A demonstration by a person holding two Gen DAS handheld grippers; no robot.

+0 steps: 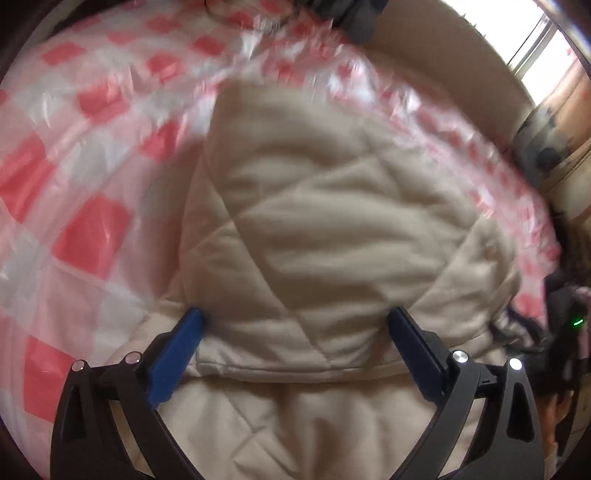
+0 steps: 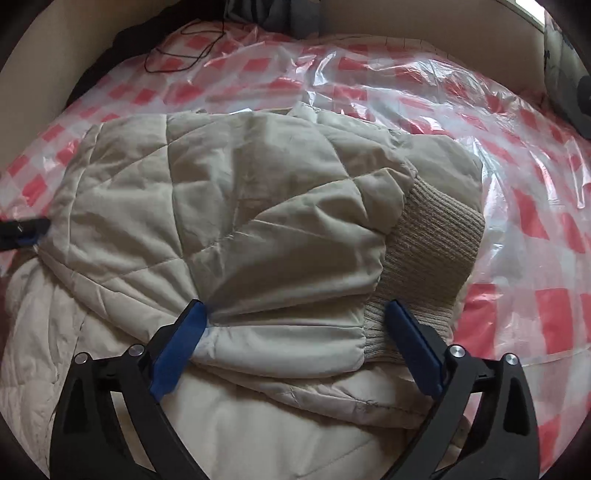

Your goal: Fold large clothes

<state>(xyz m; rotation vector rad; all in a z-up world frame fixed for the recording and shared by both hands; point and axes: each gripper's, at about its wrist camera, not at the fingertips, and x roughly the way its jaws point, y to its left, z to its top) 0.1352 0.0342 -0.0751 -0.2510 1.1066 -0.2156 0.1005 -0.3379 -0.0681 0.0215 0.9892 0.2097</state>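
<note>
A beige quilted jacket [image 1: 325, 236] lies partly folded on a red-and-white checked plastic sheet [image 1: 92, 229]. My left gripper [image 1: 295, 321] is open, its blue fingers [image 1: 177, 354] straddling a folded edge of the jacket. In the right wrist view the jacket [image 2: 221, 206] shows a sleeve laid across the body, with a ribbed knit cuff [image 2: 432, 254]. My right gripper [image 2: 295, 314] is open, its fingers either side of the sleeve end near the cuff. The left gripper's tip [image 2: 26, 232] shows at the jacket's left edge.
The checked sheet [image 2: 535, 192] covers a bed-like surface. A thin black cord [image 2: 184, 55] lies at the far side. Dark clothing [image 2: 273, 14] sits at the far edge. A beige wall [image 1: 443, 55] and a bright window [image 1: 546, 48] are beyond.
</note>
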